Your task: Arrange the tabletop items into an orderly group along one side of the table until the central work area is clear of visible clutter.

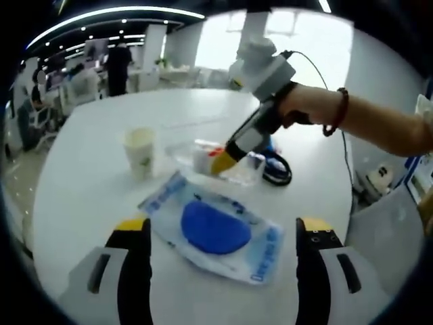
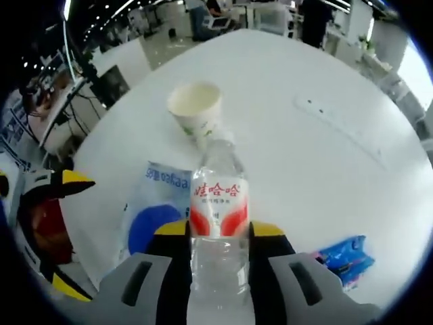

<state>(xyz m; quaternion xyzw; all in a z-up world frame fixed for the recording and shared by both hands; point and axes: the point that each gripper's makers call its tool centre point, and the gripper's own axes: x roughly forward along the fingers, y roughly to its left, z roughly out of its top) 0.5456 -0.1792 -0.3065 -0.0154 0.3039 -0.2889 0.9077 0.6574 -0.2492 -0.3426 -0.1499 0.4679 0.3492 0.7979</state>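
Right gripper fingers are clamped on a clear water bottle lying flat on the white table, cap toward the paper cup. Left gripper fingers are spread wide, empty, framing the plastic pouch with the blue pad inside. A small blue packet sits off to the bottle's side. Judgement: lift the bottle before moving it, or it'll drag into the cup and tip it. Stand it beside the cup, label out, then slide the pouch over flat; it's floppy, so pinch an edge.
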